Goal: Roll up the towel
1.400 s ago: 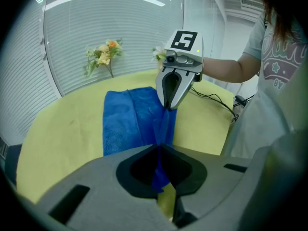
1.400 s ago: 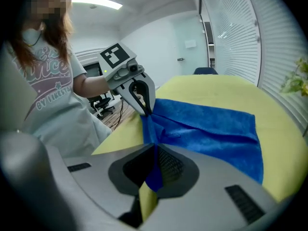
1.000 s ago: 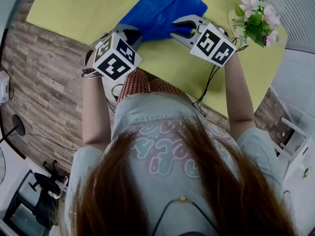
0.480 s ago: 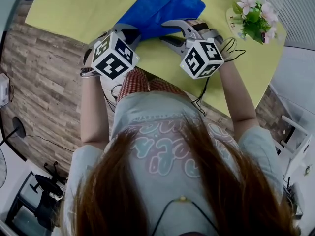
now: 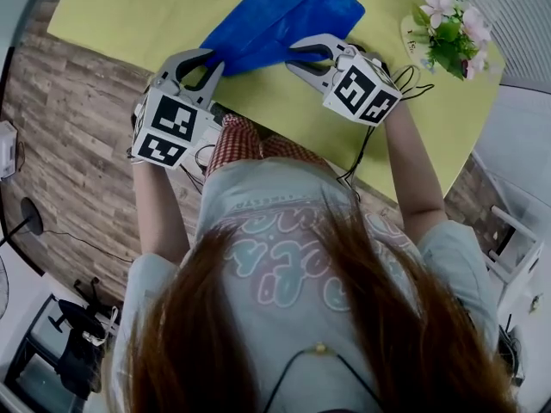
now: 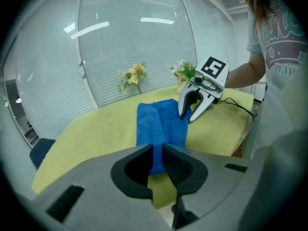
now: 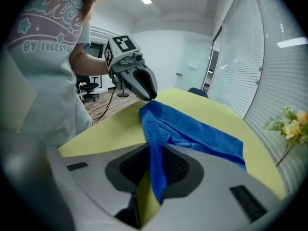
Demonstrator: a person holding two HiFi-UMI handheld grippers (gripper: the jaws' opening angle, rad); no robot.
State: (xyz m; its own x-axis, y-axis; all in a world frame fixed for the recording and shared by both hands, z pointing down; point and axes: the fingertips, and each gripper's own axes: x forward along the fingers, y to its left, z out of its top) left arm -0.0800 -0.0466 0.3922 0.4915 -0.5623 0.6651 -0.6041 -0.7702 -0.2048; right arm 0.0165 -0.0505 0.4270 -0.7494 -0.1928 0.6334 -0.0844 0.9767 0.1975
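A blue towel lies folded lengthwise on the yellow table. My left gripper is at the towel's near left corner, shut on the towel's edge, and a thin strip of blue shows between its pads. The right gripper view shows it holding that corner slightly lifted. My right gripper is at the near right corner. Its jaws have just been closing, and a fold of towel is pinched between them. In the left gripper view it sits on that corner.
A pot of pink flowers stands on the table's right end, and a second bunch shows behind it. A black cable hangs over the table's near edge by the right arm. Wood floor lies at the left.
The left gripper has drawn back and up toward the person, so its jaws now show in the head view. The right gripper's jaws opened wider, then closed on the towel's corner.
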